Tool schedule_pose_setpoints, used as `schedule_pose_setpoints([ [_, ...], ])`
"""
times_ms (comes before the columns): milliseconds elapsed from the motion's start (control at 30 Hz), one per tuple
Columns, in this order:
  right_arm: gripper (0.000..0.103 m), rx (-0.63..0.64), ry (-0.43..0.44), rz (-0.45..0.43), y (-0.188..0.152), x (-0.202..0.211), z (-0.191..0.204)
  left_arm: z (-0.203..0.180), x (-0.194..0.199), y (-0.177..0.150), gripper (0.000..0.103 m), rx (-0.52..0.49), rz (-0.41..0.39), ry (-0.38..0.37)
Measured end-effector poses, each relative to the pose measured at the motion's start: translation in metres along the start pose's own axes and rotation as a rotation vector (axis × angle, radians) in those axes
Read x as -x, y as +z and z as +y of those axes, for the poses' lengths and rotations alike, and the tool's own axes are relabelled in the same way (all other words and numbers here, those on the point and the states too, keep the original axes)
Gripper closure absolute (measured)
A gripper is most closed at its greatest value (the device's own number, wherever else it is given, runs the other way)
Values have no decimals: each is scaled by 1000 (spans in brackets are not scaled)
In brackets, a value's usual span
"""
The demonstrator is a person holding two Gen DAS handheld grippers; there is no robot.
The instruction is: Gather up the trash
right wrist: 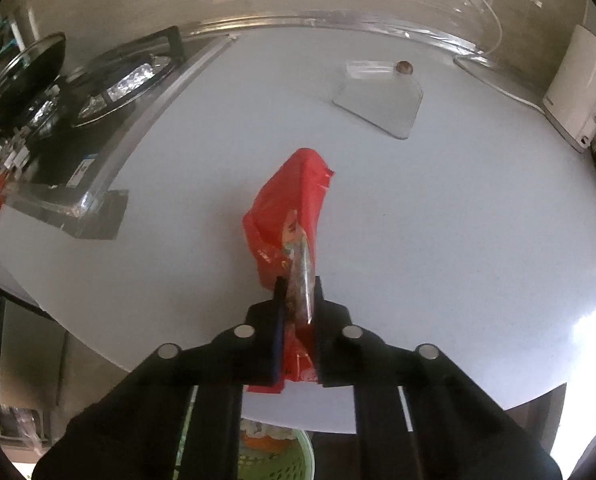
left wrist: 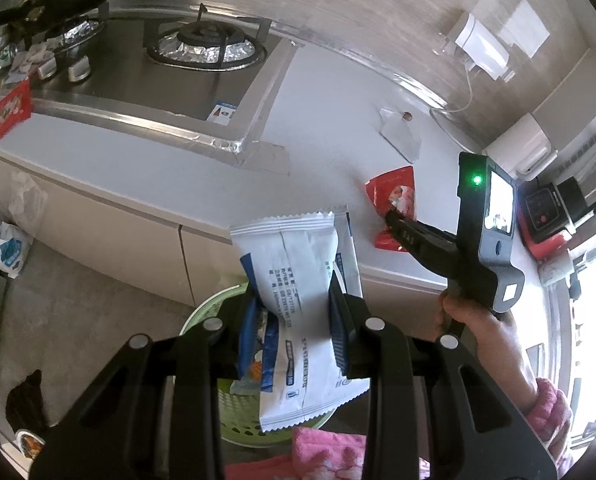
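The red wrapper [right wrist: 287, 232] is clamped between the closed jaws of the right gripper [right wrist: 298, 300] at frame centre, its long axis running up-frame over the counter [right wrist: 458, 240]. The white wrapper [left wrist: 298, 276] is pinched by the left gripper [left wrist: 293, 312] at lower centre. The green basket [right wrist: 273, 456] lies at the bottom edge, directly below both grippers, so a short downward move is judged sufficient.

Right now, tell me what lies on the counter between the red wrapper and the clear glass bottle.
Nothing: in the right wrist view the countertop is bare between the red wrapper and the glass bottle.
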State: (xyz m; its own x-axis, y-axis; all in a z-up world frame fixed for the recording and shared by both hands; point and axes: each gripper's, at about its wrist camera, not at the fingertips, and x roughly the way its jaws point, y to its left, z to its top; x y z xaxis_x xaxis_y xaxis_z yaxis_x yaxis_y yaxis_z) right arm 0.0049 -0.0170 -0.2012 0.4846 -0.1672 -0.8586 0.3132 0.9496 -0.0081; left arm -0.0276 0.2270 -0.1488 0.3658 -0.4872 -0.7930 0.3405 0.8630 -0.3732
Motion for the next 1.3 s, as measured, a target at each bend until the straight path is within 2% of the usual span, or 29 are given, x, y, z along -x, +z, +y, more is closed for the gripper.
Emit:
schedule_pose_setpoints([
  [100,95,1,31,1,-3,7,-1,-1,1,0,74,-4,1,0],
  [233,95,66,37,-34,-18,30,7,-5,4,-2,74,-27,1,-8],
  [367,95,146,62,-63,-46,66,16,-10,6,-11,74,-62,10,-33],
  [567,93,239,123,-42,-96,96,32,-8,1,-34,74,-89,51,-39],
  [700,91,284,160,23,-133,86,44,1,-2,-53,74,-95,74,-38],
  [867,91,335,223,135,-175,44,60,14,-14,-81,74,-95,105,-26],
  [1067,90,445,245,191,-202,3,82,30,-35,-108,74,-95,142,7],
  [1167,68,441,248,213,-203,-10,86,36,-42,-114,74,-78,160,19],
  [1233,44,437,247,216,-203,-11,85,38,-44,-116,74,-69,165,21],
  [1300,31,440,238,197,-203,-7,86,40,-45,-116,74,-64,164,17],
])
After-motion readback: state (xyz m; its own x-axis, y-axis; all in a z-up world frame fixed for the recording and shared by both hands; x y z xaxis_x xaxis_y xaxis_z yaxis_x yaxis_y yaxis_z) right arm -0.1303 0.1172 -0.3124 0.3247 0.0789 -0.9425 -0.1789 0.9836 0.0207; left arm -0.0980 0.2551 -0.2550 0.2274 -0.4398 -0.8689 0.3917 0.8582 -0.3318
